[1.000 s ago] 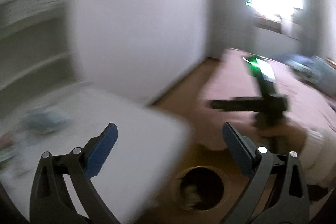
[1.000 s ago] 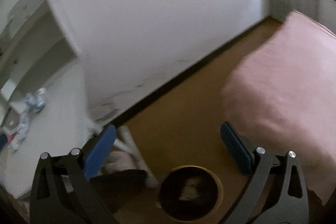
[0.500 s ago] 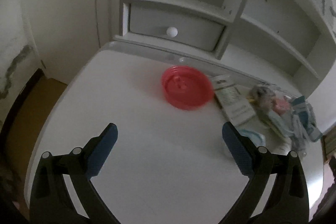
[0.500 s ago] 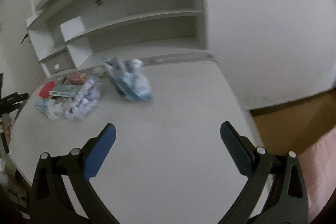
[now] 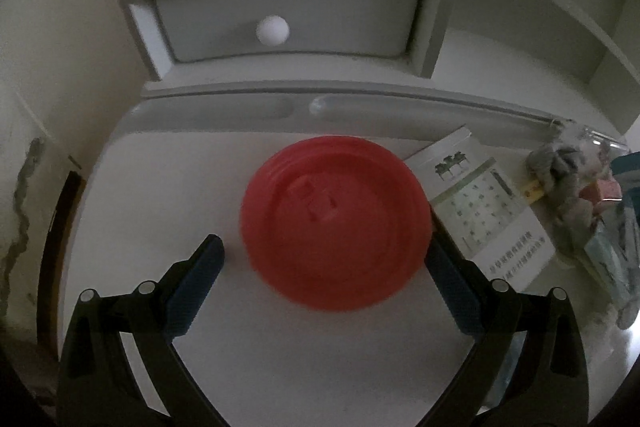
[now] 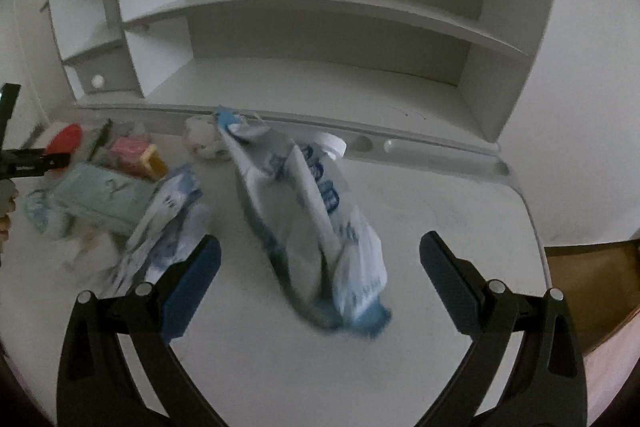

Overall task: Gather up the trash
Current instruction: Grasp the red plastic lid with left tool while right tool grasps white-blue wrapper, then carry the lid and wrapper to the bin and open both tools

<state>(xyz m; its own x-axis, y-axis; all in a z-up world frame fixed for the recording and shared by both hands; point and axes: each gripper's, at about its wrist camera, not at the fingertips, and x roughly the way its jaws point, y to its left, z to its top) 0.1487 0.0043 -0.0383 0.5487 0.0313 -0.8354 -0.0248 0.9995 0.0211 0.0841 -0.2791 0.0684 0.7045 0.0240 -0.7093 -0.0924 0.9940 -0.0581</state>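
A red plastic lid (image 5: pixel 336 223) lies on the white desk (image 5: pixel 168 195). My left gripper (image 5: pixel 322 259) is open, its jaws on either side of the lid's near half, not closed on it. A white box with green print (image 5: pixel 484 207) lies just right of the lid, beside crumpled wrappers (image 5: pixel 572 183). In the right wrist view a blue and white plastic bag (image 6: pixel 312 227) lies on the desk. My right gripper (image 6: pixel 320 255) is open around the bag's near end. The red lid also shows at the far left (image 6: pixel 64 141).
White shelves (image 6: pixel 320 7) and a drawer with a round knob (image 5: pixel 272 30) stand at the desk's back. A pale green box (image 6: pixel 104 197), a pink and yellow item (image 6: pixel 136 153) and more wrappers (image 6: pixel 164 227) lie left of the bag. Brown floor (image 6: pixel 588 287) lies beyond the desk's right edge.
Both grippers swung from the floor and bin up to the desk. Since half a second ago the left closed in on the red lid and the right on the blue and white bag.
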